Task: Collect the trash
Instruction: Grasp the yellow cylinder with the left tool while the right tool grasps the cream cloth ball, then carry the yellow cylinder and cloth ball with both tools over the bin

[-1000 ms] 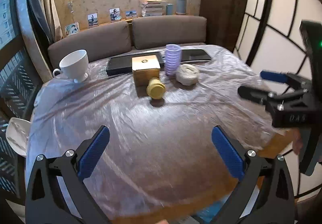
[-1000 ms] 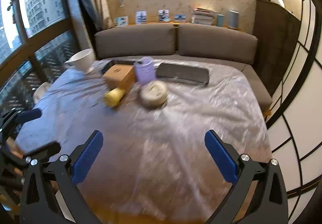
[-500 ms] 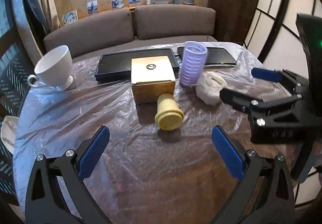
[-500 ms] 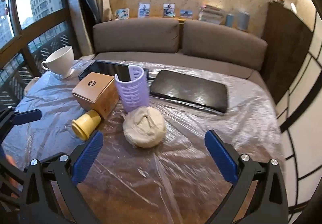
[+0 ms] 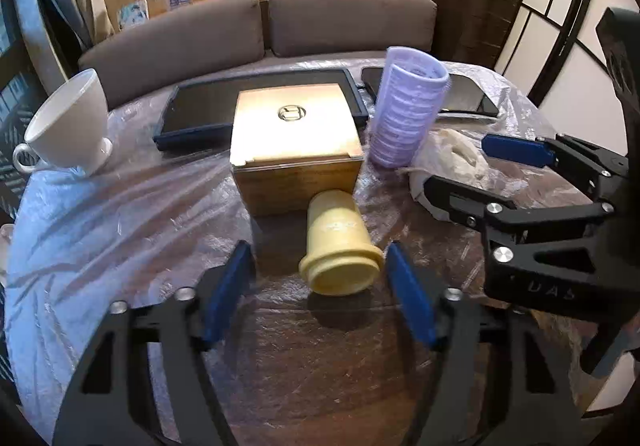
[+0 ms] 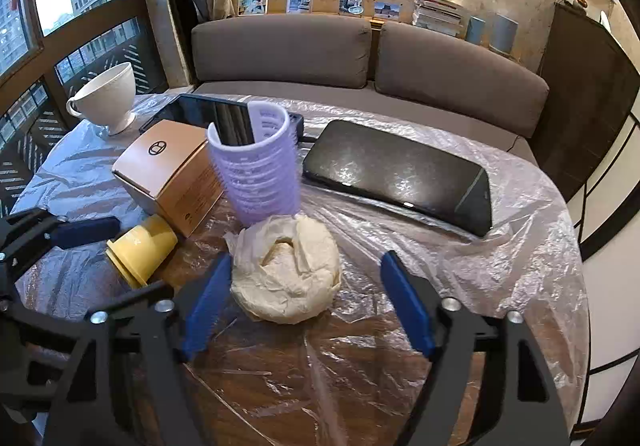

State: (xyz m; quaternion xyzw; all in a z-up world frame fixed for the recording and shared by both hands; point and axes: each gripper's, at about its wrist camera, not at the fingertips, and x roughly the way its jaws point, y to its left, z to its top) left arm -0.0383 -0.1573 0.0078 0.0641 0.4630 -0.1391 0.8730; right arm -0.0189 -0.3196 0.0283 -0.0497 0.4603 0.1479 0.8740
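A crumpled ball of cream paper point(image 6: 286, 272) lies on the plastic-covered table, in front of a lilac ribbed basket point(image 6: 256, 173). My right gripper point(image 6: 306, 304) is open, its blue pads on either side of the near part of the ball. A yellow cup point(image 5: 338, 246) lies on its side against a cardboard box point(image 5: 294, 141). My left gripper point(image 5: 320, 296) is open just short of the cup's rim. The right gripper also shows in the left wrist view point(image 5: 480, 165), around the paper ball point(image 5: 452, 161).
A white cup point(image 5: 70, 125) stands at the table's left. A dark tablet point(image 5: 224, 101) lies behind the box and a black laptop point(image 6: 400, 175) at the right back. A brown sofa runs behind the table point(image 6: 400, 386).
Both grippers have moved forward over the table. The left has closed in on the yellow cup, the right on the paper ball. Both pairs of jaws have narrowed but stay open.
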